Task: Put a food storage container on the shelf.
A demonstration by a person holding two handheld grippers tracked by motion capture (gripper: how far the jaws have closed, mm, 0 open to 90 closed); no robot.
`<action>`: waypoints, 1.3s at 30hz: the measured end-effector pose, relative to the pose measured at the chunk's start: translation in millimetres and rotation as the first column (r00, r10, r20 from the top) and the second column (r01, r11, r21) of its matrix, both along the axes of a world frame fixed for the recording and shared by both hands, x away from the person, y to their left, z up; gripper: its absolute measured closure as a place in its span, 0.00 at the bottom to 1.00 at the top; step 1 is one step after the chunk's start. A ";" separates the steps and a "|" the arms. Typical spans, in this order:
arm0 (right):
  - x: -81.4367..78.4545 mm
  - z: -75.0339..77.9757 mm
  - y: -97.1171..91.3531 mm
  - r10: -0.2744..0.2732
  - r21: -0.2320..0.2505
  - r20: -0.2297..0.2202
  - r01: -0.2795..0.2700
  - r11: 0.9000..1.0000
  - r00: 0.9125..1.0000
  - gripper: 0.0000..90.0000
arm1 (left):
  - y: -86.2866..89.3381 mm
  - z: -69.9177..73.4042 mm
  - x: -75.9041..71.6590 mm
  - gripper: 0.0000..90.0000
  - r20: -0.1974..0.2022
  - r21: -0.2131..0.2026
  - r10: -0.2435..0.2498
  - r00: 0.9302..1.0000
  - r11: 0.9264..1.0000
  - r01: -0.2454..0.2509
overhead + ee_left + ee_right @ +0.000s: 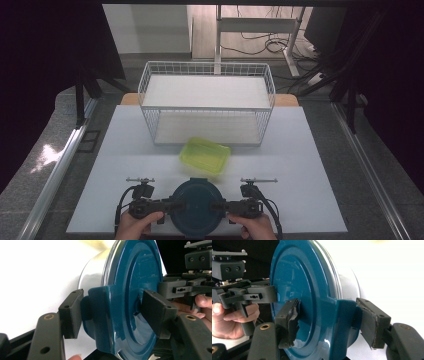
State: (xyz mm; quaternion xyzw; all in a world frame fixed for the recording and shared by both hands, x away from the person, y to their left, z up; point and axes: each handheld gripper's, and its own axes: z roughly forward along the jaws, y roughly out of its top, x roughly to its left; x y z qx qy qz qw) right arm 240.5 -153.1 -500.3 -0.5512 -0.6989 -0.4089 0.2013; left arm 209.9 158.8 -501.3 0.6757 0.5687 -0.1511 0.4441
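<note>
Overhead; gripper cams close, facing

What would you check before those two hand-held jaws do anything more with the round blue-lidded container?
1. Left gripper jaws astride the lid tab: ok, one jaw on each side.
2. Right gripper jaws astride its tab: ok.
3. Jaws pressing firmly on the tabs: cannot tell.
4. Blue lid seated on the white container: ok, it looks flush.
5. Green tub apart from the container: ok, a gap shows in the high view.
6. Wire basket free of items: ok.
</note>
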 end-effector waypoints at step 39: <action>3.0 23.0 -4.9 0.004 -0.015 0.100 -0.002 1.000 0.995 0.42 | -6.7 19.5 3.6 0.42 0.066 0.011 -0.007 0.998 1.000 0.007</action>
